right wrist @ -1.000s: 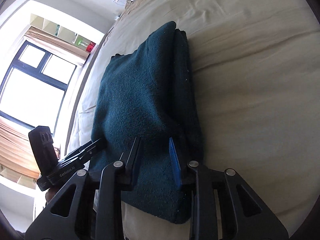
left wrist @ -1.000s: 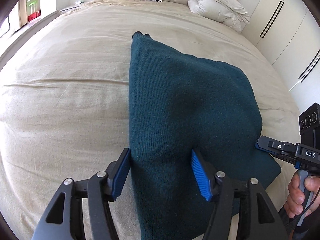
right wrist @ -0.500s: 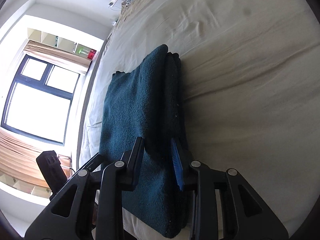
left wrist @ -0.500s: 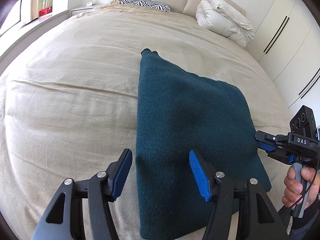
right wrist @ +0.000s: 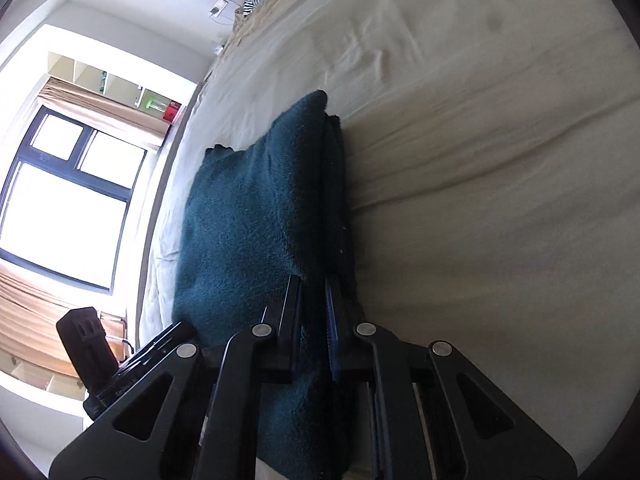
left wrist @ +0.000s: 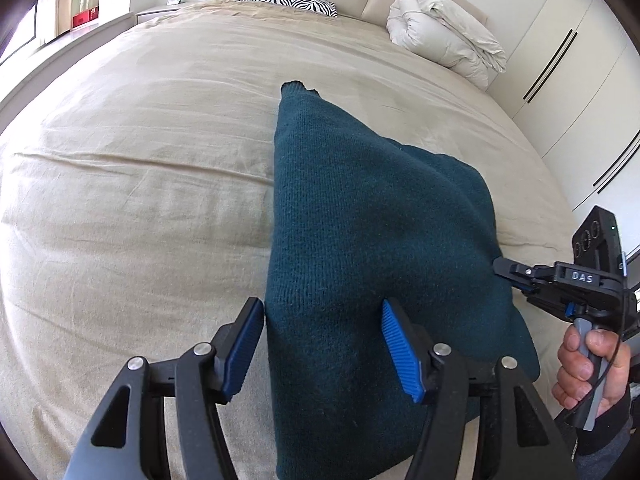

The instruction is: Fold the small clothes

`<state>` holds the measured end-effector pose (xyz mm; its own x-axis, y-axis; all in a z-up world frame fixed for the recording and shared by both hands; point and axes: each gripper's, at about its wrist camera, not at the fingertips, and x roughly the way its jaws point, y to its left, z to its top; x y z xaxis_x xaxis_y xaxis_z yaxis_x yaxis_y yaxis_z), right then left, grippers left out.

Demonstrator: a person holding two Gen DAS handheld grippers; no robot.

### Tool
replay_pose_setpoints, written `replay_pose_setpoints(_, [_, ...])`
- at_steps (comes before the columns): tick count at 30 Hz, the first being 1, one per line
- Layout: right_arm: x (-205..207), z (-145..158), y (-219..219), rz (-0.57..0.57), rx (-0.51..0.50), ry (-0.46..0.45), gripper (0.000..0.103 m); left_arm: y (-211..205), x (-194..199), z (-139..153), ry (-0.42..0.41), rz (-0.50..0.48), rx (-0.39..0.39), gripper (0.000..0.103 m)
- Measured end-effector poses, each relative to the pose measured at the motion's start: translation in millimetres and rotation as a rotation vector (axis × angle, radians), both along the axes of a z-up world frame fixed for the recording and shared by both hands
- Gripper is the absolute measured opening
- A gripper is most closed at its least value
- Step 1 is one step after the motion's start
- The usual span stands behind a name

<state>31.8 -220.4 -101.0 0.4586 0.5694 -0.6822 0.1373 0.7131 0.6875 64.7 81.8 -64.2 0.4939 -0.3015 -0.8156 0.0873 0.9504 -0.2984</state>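
A dark teal knit garment lies folded on the beige bed. My left gripper is open, its blue pads either side of the garment's near left part, just above it. My right gripper is shut on the garment's right edge, its fingers pinching the layered fabric. In the left wrist view the right gripper touches the garment's right side, with a hand on its handle.
A zebra-print pillow and a rolled white duvet lie at the headboard. White wardrobe doors stand to the right. A window is on the left side of the room.
My right gripper has closed further onto the garment's edge. Both grippers have drawn back slightly, and the garment sits flatter.
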Motion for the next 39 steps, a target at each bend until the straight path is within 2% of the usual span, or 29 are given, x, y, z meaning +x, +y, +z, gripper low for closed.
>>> replay_pose_setpoints(2, [-2,-18,-11,-0.045,0.094,0.019,0.009,-1,-3,5,-0.011,-0.003,0.010,0.064])
replay_pose_setpoints(8, [-9,14,-5,-0.033,0.038,-0.003,0.011,12,0,40,-0.096,0.037,-0.009,0.064])
replay_pose_setpoints(10, [-16,28,-6,-0.045,-0.005,-0.022,0.011,13,6,51,-0.119,0.033,-0.026,0.064])
replay_pose_setpoints(13, [-26,40,-1,-0.016,-0.011,-0.020,0.011,2,16,57,-0.145,-0.005,-0.009,0.064])
replay_pose_setpoints(17, [-42,33,18,0.050,-0.096,0.018,0.012,-21,22,32,-0.076,-0.070,0.044,0.059])
replay_pose_setpoints(18, [-44,28,24,0.063,-0.109,0.024,0.012,-26,19,23,-0.058,-0.076,0.080,0.059])
replay_pose_setpoints(23, [-43,10,19,0.056,-0.098,0.019,0.011,-33,-12,-2,-0.103,-0.093,0.232,0.061])
replay_pose_setpoints(24, [-40,7,18,0.050,-0.098,0.022,0.009,-33,-17,-7,-0.103,-0.094,0.249,0.062])
replay_pose_setpoints(25, [-37,5,17,0.042,-0.098,0.024,0.008,-31,-20,-11,-0.096,-0.090,0.248,0.065])
replay_pose_setpoints(27, [-33,5,20,0.038,-0.112,0.027,0.009,-20,-22,-20,-0.070,-0.063,0.189,0.069])
replay_pose_setpoints(29, [-31,10,26,0.043,-0.156,0.022,0.009,-9,-19,-21,-0.045,-0.045,0.111,0.069])
replay_pose_setpoints(30, [-32,14,28,0.044,-0.173,0.020,0.009,-7,-19,-19,-0.042,-0.043,0.101,0.069])
replay_pose_setpoints(34, [-45,44,31,0.015,-0.242,-0.026,0.012,-6,-26,0,-0.073,-0.038,0.133,0.067])
replay_pose_setpoints(37, [-46,69,35,0.029,-0.206,-0.084,0.012,-2,-29,19,-0.129,-0.021,0.137,0.066])
replay_pose_setpoints(39, [-44,74,44,0.054,-0.173,-0.094,0.012,-2,-30,29,-0.162,-0.022,0.121,0.066])
